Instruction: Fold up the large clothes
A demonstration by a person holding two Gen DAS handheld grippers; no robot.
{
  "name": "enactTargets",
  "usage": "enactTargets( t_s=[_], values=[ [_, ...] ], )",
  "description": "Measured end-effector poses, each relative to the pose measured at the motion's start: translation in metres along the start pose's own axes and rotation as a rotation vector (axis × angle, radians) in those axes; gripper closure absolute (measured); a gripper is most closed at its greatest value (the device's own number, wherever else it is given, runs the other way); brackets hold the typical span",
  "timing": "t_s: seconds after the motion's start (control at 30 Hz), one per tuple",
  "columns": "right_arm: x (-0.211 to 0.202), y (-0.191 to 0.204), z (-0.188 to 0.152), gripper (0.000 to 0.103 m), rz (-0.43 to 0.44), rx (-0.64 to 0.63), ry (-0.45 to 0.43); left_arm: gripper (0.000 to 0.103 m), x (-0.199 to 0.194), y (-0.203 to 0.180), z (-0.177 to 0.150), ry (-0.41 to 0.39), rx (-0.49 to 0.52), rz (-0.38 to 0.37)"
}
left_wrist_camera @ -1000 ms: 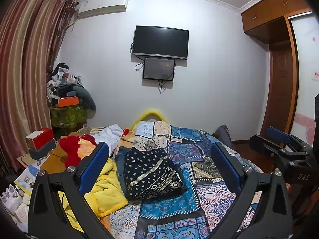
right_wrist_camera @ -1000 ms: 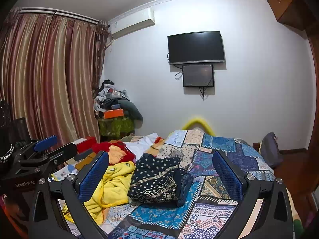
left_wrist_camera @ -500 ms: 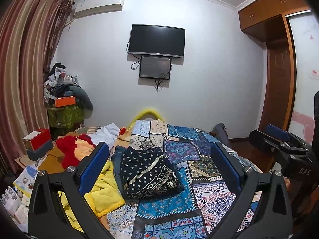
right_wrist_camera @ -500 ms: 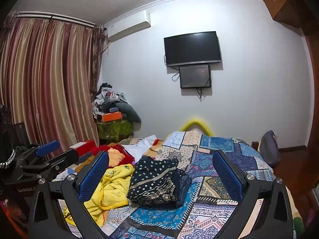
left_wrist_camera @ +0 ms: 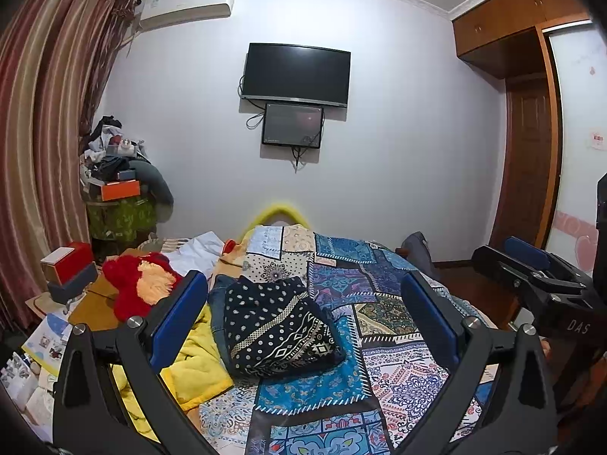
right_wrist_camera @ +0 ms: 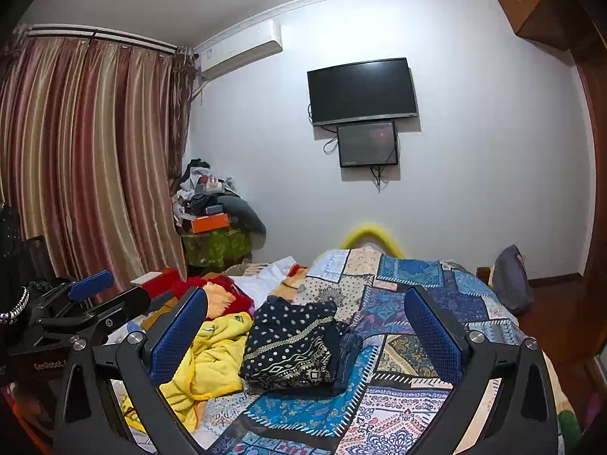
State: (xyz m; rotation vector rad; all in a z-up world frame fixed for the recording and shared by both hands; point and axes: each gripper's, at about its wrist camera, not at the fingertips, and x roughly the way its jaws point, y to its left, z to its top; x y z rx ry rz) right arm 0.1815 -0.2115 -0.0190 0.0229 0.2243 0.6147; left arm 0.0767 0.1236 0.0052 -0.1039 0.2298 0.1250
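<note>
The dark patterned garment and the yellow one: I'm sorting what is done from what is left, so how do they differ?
The dark patterned garment is folded into a compact, squared bundle; the yellow garment lies rumpled and spread out. The dark one has white dots and bands; the yellow looks plain and fluffy. Both rest side by side on the patchwork bedspread, untouched by either gripper.

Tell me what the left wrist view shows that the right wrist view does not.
Only the left wrist view shows the wooden door and the right gripper, which is open and empty. Only the right wrist view shows the curtain rod and the left gripper. Both show the folded dark patterned garment, yellow garment, patchwork bedspread and wall television.
</note>
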Motion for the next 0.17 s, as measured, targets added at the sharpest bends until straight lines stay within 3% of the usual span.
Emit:
enactTargets(
  t_s=[0.17],
  values=[
    [0.0019, 0.0013, 0.0001, 0.0, 0.002, 0.008, 0.008, 0.0, 0.0025, -0.0009, -0.0009, 0.009, 0.012, -0.001]
  ],
)
